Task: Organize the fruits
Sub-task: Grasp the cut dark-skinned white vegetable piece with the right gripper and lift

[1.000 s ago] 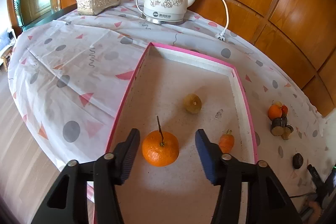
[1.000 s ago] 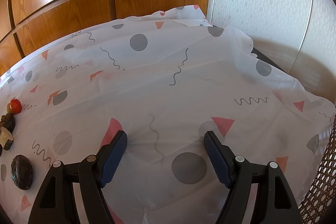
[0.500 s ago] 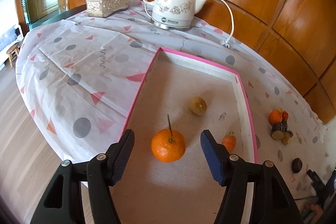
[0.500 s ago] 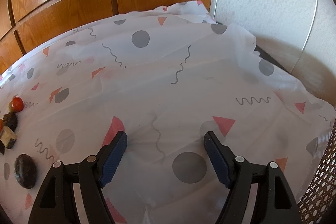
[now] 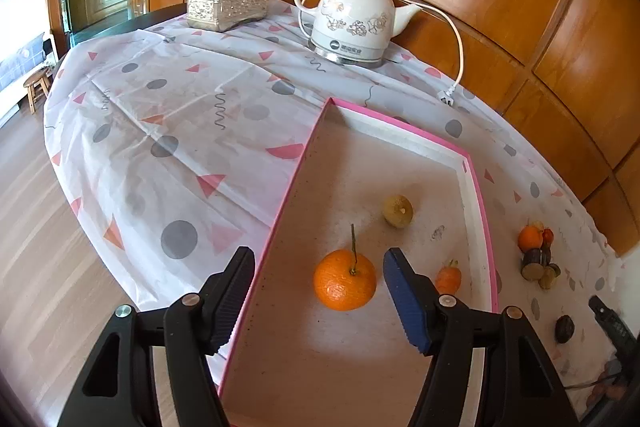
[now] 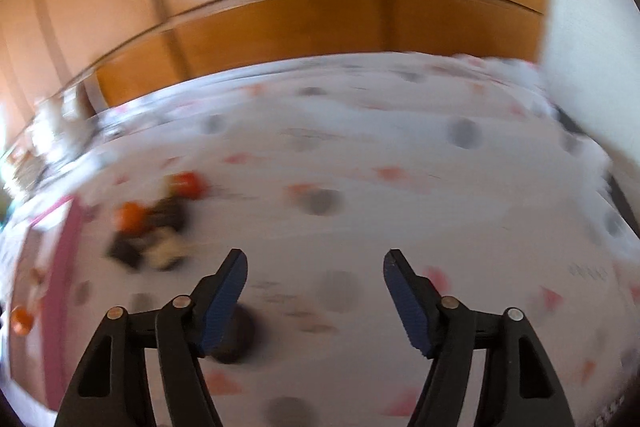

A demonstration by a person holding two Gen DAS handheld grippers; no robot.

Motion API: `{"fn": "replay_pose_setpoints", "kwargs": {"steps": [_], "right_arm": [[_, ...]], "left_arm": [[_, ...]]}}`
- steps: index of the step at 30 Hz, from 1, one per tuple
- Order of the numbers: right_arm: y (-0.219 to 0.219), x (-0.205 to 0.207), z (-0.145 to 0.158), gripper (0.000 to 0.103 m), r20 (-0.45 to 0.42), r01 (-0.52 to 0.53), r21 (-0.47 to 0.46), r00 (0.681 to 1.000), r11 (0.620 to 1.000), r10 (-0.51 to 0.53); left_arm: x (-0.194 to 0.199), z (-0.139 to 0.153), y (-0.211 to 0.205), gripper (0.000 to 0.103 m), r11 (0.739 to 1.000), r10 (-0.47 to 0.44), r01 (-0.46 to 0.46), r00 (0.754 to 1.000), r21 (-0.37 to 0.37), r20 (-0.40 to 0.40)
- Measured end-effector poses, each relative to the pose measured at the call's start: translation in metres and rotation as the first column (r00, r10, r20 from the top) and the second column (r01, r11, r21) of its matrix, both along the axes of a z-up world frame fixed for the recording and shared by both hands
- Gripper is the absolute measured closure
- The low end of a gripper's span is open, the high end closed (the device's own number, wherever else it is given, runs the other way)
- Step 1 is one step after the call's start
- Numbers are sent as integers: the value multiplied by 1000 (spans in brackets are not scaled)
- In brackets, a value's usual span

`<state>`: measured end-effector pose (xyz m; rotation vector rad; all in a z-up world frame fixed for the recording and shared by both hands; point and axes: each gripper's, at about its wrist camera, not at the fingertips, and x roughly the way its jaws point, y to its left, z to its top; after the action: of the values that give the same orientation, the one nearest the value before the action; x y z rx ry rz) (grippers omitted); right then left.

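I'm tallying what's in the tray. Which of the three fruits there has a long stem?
The big orange, lying between the open left gripper's fingers; the yellowish fruit and small carrot-like one lack it.

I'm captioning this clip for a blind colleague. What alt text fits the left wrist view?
The open left gripper hovers over a pink-rimmed tray holding an orange, a yellowish fruit and a small carrot-like piece. Behind, on a patterned tablecloth, stand a white kettle and a tissue box.

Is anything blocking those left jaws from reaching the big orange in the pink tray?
Nothing visible. The left gripper is open, and the orange sits on the tray floor between its jaws, untouched.
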<state>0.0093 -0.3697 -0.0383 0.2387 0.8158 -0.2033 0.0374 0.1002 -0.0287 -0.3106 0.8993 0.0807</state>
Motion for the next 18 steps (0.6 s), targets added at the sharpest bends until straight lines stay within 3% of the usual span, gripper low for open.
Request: {"fn": "replay_pose_setpoints", "kwargs": {"steps": [6,12,15,16,17,18], "right_arm": [[52,37,-4,38,-47,-244,11,969,970,244],[79,68,-22,43,-123,-317,-8,942,949,313],[85,78,-30,56,-159,-336,-14,930,942,330],[86,80,-32,68,-171,-340,-24,928,940,331],[86,81,-35,74,-181,-340,-30,927,940,330],[86,81,-35,74,-182,-337,-29,928,941,327]], "left_arm": [[-2,1,7,35,1000,18,-18,1000,-8,1],[-3,2,16,32,999,47,-47,999,-15,3],[-3,1,18,32,998,54,-54,999,-16,-1],[-3,0,19,32,998,54,-54,999,-17,-2],[-3,0,19,32,998,55,-55,998,-16,-3],[-3,0,19,32,998,56,-56,998,-16,-4]]}}
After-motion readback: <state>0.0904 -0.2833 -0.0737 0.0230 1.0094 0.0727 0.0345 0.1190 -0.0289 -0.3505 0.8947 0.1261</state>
